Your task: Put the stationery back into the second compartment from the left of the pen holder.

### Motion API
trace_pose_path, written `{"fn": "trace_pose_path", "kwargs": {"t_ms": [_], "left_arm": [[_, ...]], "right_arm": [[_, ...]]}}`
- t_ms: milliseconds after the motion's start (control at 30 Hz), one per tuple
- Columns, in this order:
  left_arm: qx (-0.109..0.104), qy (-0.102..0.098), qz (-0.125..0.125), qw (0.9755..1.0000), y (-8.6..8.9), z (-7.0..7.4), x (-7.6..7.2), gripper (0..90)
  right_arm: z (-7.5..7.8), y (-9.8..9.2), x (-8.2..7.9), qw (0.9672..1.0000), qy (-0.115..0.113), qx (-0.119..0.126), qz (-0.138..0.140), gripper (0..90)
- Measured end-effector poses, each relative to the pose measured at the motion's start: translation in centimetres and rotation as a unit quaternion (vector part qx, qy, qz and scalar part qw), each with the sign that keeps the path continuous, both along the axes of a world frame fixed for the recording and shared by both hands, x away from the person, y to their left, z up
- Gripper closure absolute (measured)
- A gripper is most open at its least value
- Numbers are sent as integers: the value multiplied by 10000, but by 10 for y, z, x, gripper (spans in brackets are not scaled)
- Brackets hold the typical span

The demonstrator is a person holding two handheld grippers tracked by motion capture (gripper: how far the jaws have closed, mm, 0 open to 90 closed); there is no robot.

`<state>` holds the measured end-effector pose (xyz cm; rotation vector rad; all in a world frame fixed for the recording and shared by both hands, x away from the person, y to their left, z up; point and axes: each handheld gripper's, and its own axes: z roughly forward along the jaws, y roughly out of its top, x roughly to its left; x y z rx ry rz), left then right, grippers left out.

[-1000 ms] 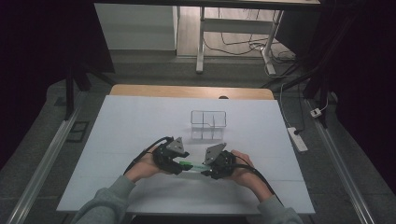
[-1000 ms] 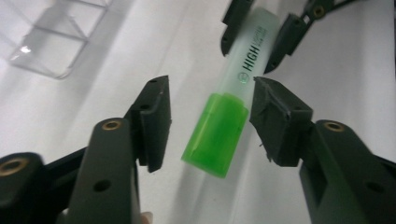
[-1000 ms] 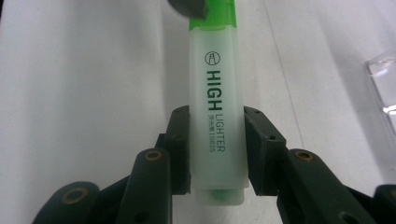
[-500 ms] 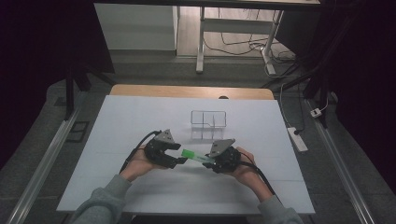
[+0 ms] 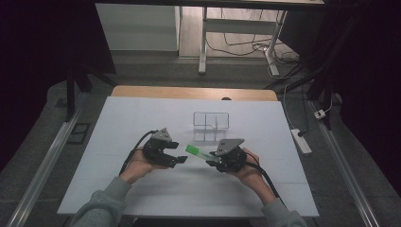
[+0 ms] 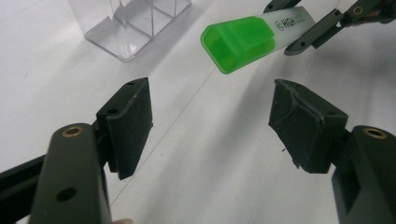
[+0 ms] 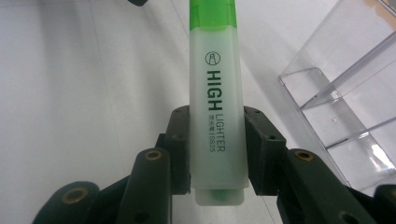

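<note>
A green highlighter with a green cap and a pale body is held level above the white table. My right gripper is shut on its body, the two pads pressing its sides. The left gripper stands open a little to the left of the cap, its jaws having just been opening, with nothing between them. In the left gripper view the pads stand wide apart below the cap end. A clear plastic organiser with compartments stands behind the grippers.
The white table top stretches around both hands, with a wooden strip at its far edge. A power strip lies on the floor to the right. Desk legs and cables stand beyond the table.
The left gripper has let go of the highlighter's cap end, opened wide and drawn back to the left. The right gripper keeps its hold and has stayed in place.
</note>
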<state>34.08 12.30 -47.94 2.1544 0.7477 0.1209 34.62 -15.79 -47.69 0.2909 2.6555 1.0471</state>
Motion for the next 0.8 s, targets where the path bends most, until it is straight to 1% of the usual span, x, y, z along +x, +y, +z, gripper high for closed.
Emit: {"fn": "trace_pose_path", "kwargs": {"t_ms": [67, 167, 300, 433, 567, 667, 800], "left_arm": [[-110, 33, 51, 9999, 1, 0, 1, 291], [-214, 47, 134, 9997, 2, 1, 1, 284], [-419, 85, 251, 9988, 1, 2, 2, 271], [-446, 98, 316, 9985, 0, 2, 3, 260], [-461, 141, 284, 9984, -3, 0, 4, 258], [-498, 181, 245, 9983, -6, -1, 5, 268], [-540, 255, 187, 9980, -11, -2, 5, 283]], "right_arm": [[0, 0, 0, 10000, -10, 40, -17, 648], [0, 0, 0, 9999, -38, 95, -34, 647], [0, 2, -1, 9998, -96, 189, -29, 647], [-1, 4, -3, 9997, -141, 214, 14, 647], [-3, 6, -3, 9997, -128, 190, 36, 647], [-4, 8, -4, 9997, -168, 162, 49, 647], [-5, 10, -5, 9996, -193, 195, 61, 647]]}}
